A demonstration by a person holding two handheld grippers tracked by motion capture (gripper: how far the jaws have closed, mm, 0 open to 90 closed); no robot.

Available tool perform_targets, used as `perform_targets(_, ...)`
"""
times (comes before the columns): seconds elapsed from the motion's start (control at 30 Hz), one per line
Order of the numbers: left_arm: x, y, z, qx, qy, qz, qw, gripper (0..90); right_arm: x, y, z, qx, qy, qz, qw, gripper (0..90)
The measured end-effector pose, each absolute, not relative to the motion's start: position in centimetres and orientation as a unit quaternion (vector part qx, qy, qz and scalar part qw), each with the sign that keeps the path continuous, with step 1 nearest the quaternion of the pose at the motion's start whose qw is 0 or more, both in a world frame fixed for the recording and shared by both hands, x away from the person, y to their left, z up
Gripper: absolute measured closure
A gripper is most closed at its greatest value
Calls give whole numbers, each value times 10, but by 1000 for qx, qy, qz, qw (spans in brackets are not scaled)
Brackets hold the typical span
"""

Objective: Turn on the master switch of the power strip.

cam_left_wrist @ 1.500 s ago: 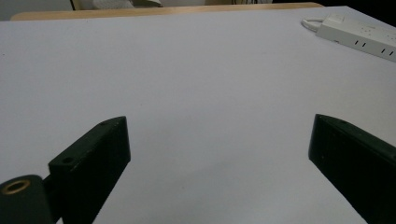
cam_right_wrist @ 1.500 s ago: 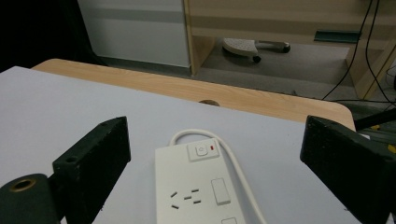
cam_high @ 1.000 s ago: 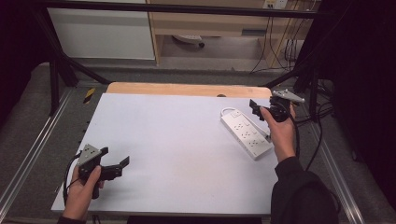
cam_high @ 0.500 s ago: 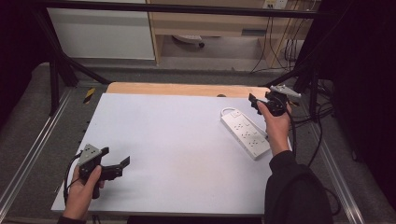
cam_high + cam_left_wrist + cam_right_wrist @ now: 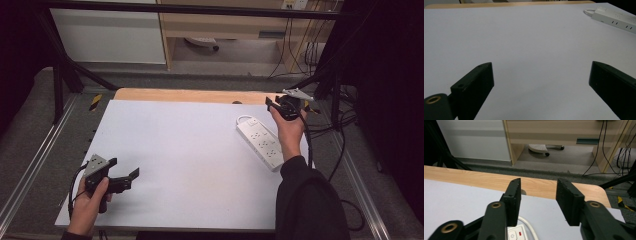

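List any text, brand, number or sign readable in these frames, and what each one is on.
No readable words, brands or numbers.
Power strip: a power symbol on its switch button, seen in the right gripper view; no brand legible.
Yellow-and-black hazard stripes on the floor beside the table: a marking, not text.

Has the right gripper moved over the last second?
Yes. The right gripper has drifted slightly toward the table's far edge, past the power strip's switch end, staying open. The strip lies unmoved.

Black left gripper [image 5: 126,177] with grey plate, black right gripper [image 5: 274,103], brass screws, black sleeve [image 5: 305,200]
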State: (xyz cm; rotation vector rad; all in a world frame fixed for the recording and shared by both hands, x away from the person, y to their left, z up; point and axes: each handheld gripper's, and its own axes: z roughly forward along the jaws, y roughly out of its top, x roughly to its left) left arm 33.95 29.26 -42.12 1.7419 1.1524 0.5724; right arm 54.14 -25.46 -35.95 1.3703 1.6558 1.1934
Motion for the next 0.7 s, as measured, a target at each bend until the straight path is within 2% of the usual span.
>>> perform_targets(0.43, 339, 293, -421, 709, 470, 233, 472, 60, 552, -244, -368, 516, 643, 458, 334, 816)
perform_targets(0.7, 340, 293, -421, 709, 469, 233, 472, 61, 558, -237, -378, 513, 651, 453, 328, 869)
